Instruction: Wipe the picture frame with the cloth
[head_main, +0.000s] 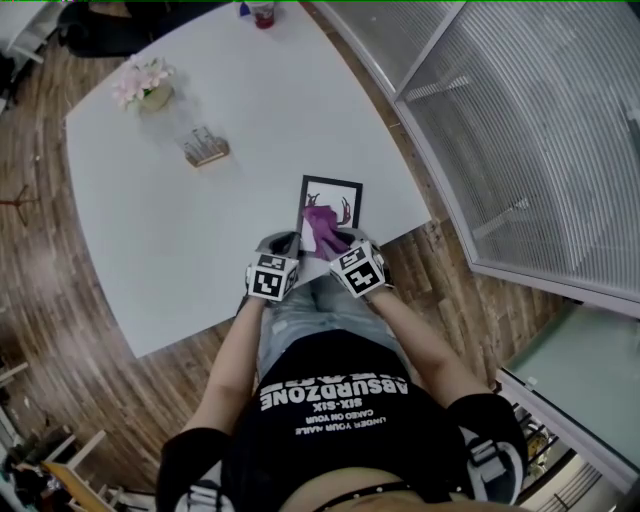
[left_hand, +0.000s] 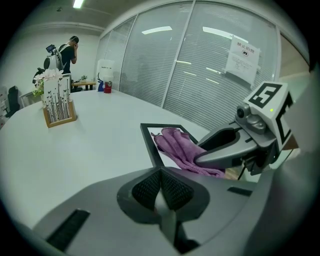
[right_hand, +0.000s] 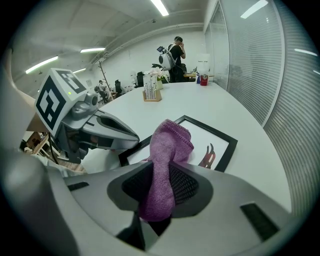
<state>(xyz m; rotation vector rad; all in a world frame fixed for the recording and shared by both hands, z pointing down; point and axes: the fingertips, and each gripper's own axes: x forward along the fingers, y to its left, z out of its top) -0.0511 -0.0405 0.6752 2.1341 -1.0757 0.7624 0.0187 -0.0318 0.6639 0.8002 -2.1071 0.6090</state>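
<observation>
**Location.** The black-bordered rectangular picture frame (head_main: 332, 181) lies flat on the white worktop (head_main: 180, 230). It is at the near edge, toward the right-hand corner, directly in front of the person. The purple terry cloth (right_hand: 172, 140) rests on the near half of the frame's glass.

**Right gripper.** The jaws of the right gripper (right_hand: 161, 190) are clamped on one end of the cloth. The fabric passes between the ribbed pads (right_hand: 189, 184), and its free end folds forward onto the glass.

**Left gripper.** The jaws of the left gripper (left_hand: 161, 189) are together with nothing between them. Their tips sit just beside the frame's near left corner. Contact with the frame cannot be confirmed from any view.

**Progress.**
1. The cloth is gripped and laid on the glass, so this step is complete.
2. Wiping is judged to be under way, because the cloth bears on the near part of the glass.
3. The far half of the glass, with its dark red print, is uncovered. Whether that half has been wiped cannot be read from the surface.
4. The black border strips are probably still to be wiped.

**Other items.** A small wooden card holder (head_main: 205, 148) and a pot of pale flowers (head_main: 145, 88) stand well apart, toward the far left corner. Neither is near the cloth or the frame.
</observation>
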